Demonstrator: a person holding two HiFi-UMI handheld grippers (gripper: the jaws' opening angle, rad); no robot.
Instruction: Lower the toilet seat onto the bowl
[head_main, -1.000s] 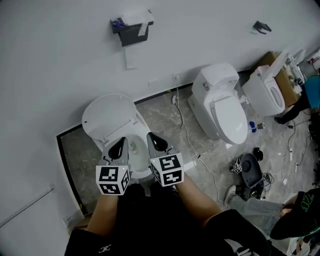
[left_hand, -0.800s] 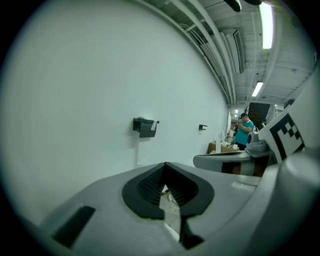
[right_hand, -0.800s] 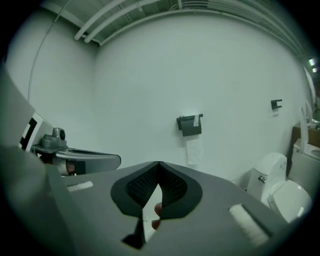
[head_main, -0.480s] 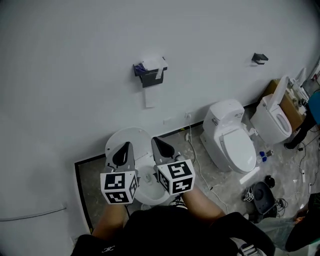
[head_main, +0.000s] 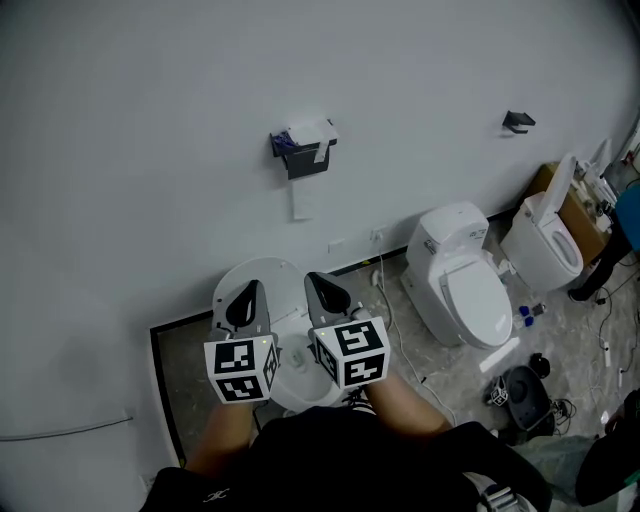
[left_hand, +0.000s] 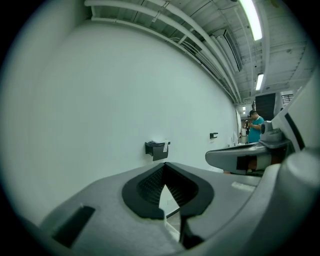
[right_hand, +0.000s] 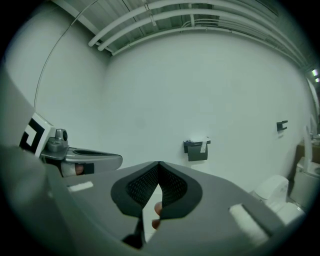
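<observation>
The toilet stands right below me against the white wall. Its seat and lid are raised and lean back on the wall, and the bowl shows between the marker cubes. My left gripper and right gripper hover side by side in front of the raised seat, touching nothing. In the left gripper view the left gripper has its jaws shut and empty. The right gripper is also shut and empty in its own view. Both point at the bare wall.
A black toilet-paper holder hangs on the wall above the toilet, and a small black hook hangs farther right. A second toilet with its lid down and a third with its lid up stand to the right. Cables and a black device lie on the floor.
The head view swung up the wall and slightly left a second ago, then settled. Both grippers stay shut, side by side in front of the raised seat.
</observation>
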